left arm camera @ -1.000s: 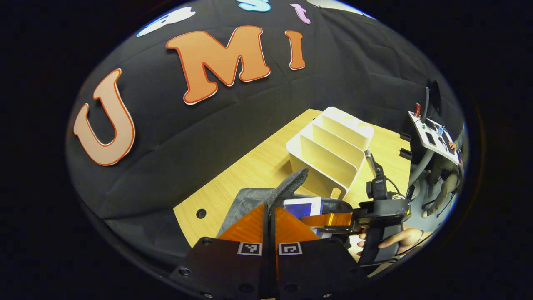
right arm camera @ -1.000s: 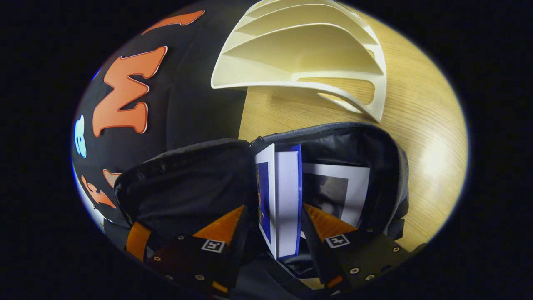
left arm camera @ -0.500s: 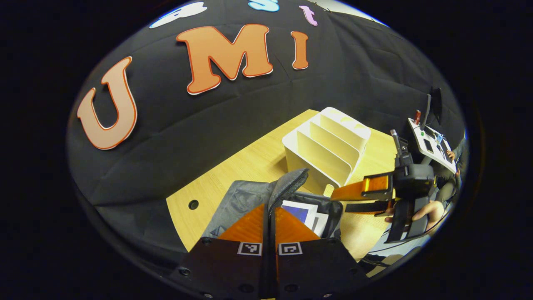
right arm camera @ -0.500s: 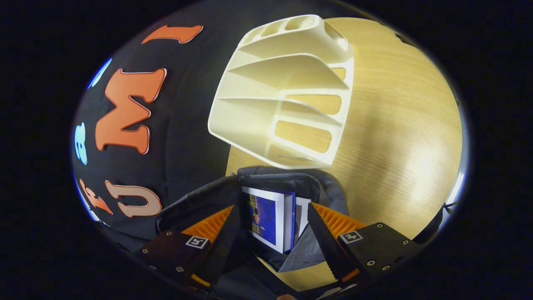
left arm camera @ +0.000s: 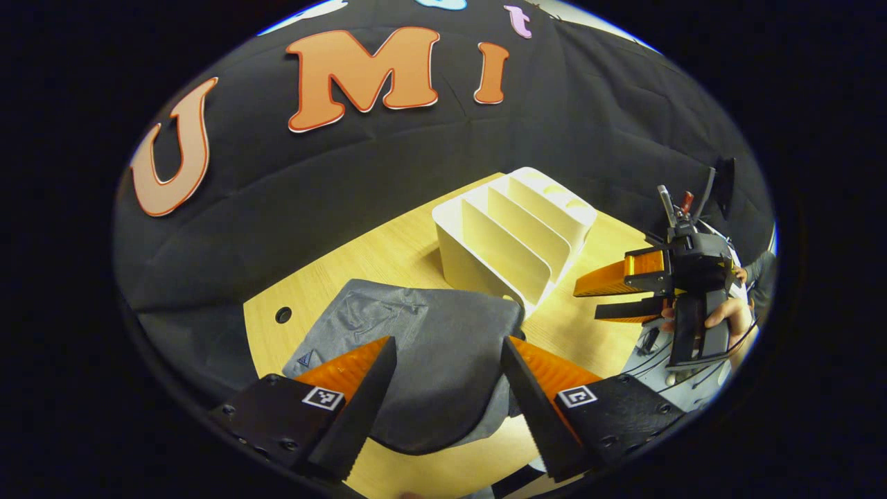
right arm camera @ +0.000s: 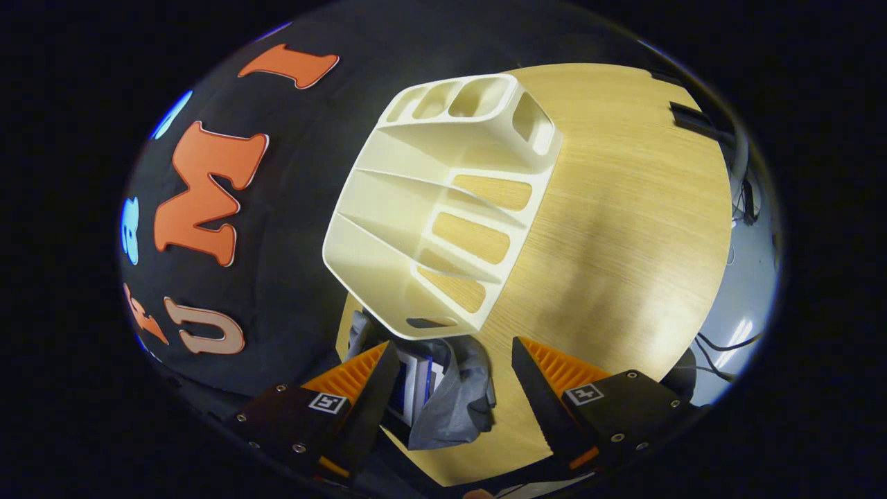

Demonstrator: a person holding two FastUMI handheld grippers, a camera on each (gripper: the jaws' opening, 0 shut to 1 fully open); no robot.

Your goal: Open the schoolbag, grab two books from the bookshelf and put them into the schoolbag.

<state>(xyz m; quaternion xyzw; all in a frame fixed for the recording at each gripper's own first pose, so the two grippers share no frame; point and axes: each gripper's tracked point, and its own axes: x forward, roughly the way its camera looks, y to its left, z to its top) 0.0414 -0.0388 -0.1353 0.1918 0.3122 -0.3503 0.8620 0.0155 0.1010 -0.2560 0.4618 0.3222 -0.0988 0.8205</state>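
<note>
Grey fabric of the schoolbag lies flat on the wooden table, its flap draped over the opening, and the left tool hovers just above it with both orange fingers spread apart and gripping nothing. In the right gripper view, books show inside the bag mouth, a white page edge and a blue cover visible between folds of cloth, so the load appears to be in place. The white bookshelf stands upright just beyond the schoolbag, touching or nearly touching its far edge; its visible slots hold no books, which fits a task judged close to complete. The right tool is held above the table beside the bookshelf, fingers apart and empty, with the schoolbag low between them. In the left gripper view the right tool sits off to the side, clear of the bag, a hand on its grip.
</note>
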